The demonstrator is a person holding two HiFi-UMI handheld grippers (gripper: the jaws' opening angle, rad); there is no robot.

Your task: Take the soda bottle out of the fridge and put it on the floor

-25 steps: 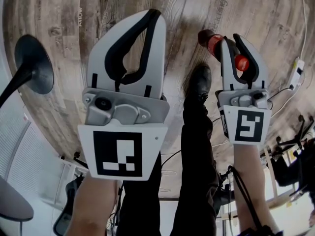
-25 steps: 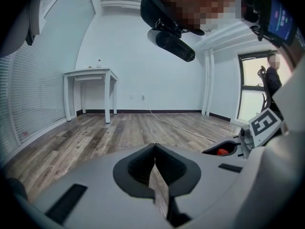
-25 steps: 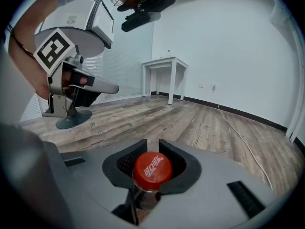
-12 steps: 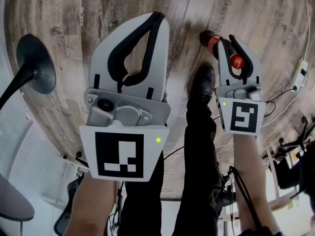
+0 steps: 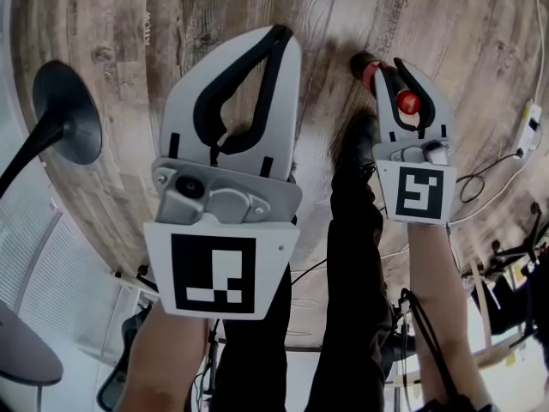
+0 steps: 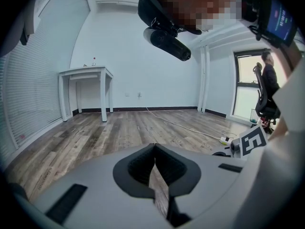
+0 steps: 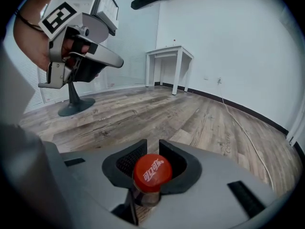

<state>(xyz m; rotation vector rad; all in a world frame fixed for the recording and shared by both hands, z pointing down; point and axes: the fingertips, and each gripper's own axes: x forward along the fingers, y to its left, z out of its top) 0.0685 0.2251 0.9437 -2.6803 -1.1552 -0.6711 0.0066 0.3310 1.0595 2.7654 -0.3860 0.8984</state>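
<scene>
The soda bottle has a red cap (image 7: 151, 172) and dark contents; its body (image 5: 367, 67) pokes out past the jaws, tilted down over the wood floor (image 5: 214, 7). My right gripper (image 5: 390, 65) is shut on the bottle's neck just under the cap (image 5: 407, 102), at the upper right of the head view. In the right gripper view the pads of that gripper (image 7: 152, 144) hug the neck on both sides. My left gripper (image 5: 279, 33) hovers at centre left, shut and holding nothing; its tips (image 6: 155, 147) meet. It also shows at the upper left of the right gripper view (image 7: 116, 61).
A black round stand base (image 5: 64, 114) sits on the floor at left. The person's black shoe (image 5: 356, 140) is beside the bottle. A power strip with cable (image 5: 530, 118) lies at right. A white table (image 6: 86, 73) stands by the far wall.
My right gripper has sunk toward the floor with the bottle still in it. The left gripper has hardly moved.
</scene>
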